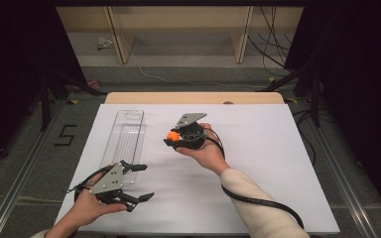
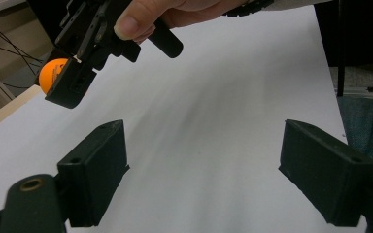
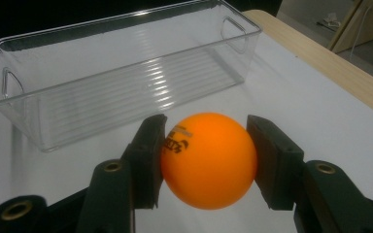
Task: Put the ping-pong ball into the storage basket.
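While the orange ball (image 3: 208, 160) is being squeezed between the jaws of the right gripper (image 1: 175, 139) above the desk (image 1: 258, 163), just beside the clear plastic bin (image 3: 121, 73), the left gripper (image 1: 139, 182) is being held wide apart, nothing in it.

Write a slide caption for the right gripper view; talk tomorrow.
Right tool grips an orange ball before a clear bin.
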A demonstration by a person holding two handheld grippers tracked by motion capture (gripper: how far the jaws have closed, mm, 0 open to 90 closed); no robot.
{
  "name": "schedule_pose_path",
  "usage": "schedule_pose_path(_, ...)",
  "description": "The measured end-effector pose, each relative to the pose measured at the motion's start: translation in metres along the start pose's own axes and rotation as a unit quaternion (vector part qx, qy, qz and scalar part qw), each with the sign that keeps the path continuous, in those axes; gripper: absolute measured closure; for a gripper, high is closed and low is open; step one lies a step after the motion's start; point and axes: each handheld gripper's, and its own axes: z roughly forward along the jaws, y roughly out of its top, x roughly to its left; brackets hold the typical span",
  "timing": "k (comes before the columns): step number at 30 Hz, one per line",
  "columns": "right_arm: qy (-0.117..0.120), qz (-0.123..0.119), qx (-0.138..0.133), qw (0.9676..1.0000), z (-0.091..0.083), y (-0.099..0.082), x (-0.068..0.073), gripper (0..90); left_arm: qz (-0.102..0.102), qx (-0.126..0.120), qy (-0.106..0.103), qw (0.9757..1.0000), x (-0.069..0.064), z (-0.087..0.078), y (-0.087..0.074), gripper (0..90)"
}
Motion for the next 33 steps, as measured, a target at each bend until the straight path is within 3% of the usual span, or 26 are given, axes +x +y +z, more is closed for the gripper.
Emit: schedule_pose_path(33,0.007,-0.005,-0.006,1.0000,0.014,0.020,0.001,51.5,0.001,0.002,-0.002,1.0000,0.000,0.000,0.000,17.0)
